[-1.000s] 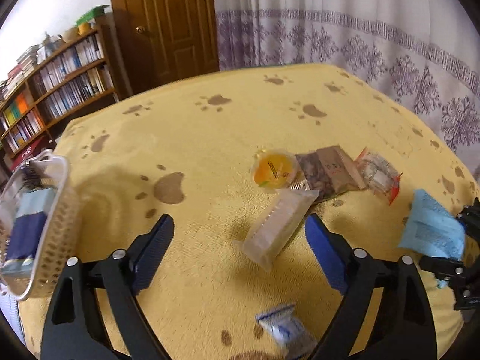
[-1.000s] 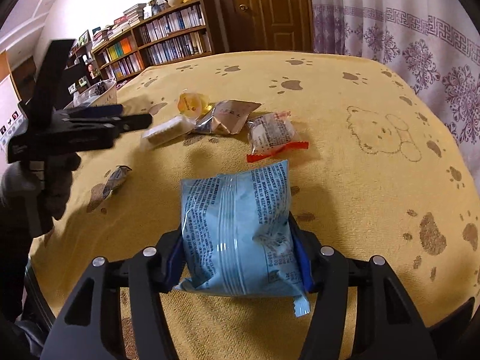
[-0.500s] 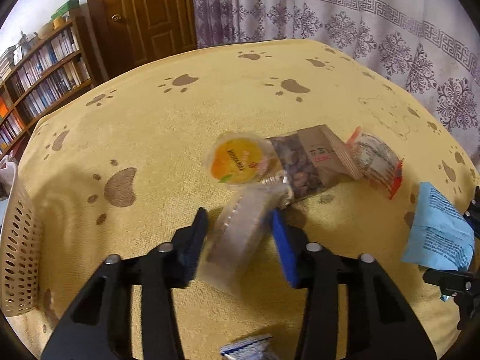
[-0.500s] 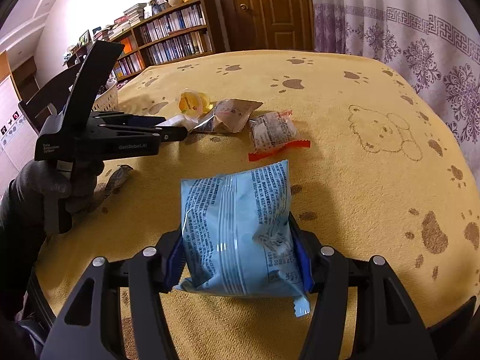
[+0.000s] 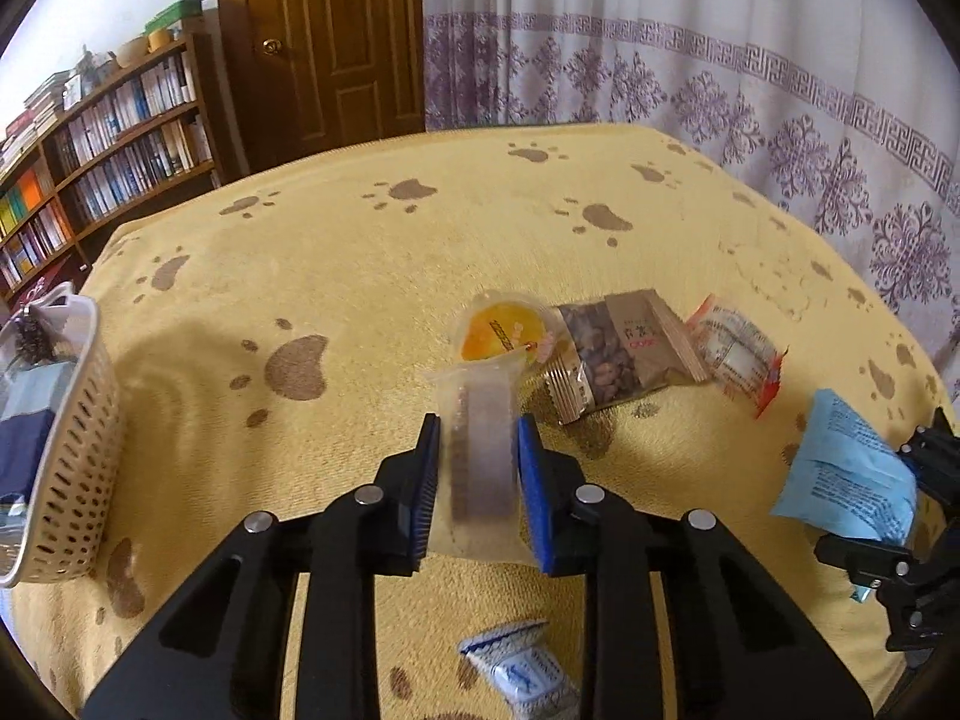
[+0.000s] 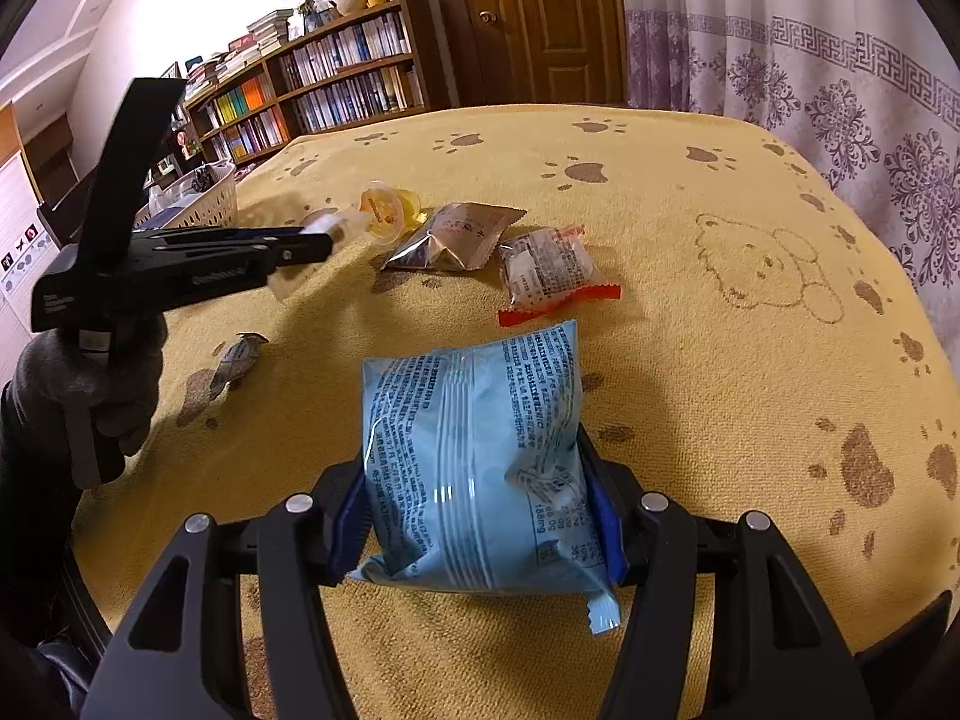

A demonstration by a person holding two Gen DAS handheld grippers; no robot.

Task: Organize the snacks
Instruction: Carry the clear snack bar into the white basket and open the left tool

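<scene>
My left gripper (image 5: 478, 426) is shut on a long clear wafer packet (image 5: 480, 456), lifted slightly over the yellow paw-print cloth (image 5: 372, 276). From the right wrist view the same left gripper (image 6: 312, 243) shows side-on, held by a gloved hand (image 6: 90, 396). Just beyond lie an orange jelly cup (image 5: 503, 330), a brown nut packet (image 5: 624, 351) and a red-edged clear packet (image 5: 735, 354). My right gripper (image 6: 477, 468) is shut on a light blue snack bag (image 6: 480, 456), also seen at the right edge (image 5: 846, 474). A white basket (image 5: 66, 468) holding snacks stands at far left.
A small blue-white wrapped snack (image 5: 522, 672) lies near the front edge, under my left gripper. A bookshelf (image 5: 102, 138), a wooden door (image 5: 324, 42) and a patterned curtain (image 5: 720, 90) stand behind the cloth-covered surface.
My left gripper went from wide open to shut on the wafer packet, which turned to lie along the fingers. The right gripper kept still with the blue bag.
</scene>
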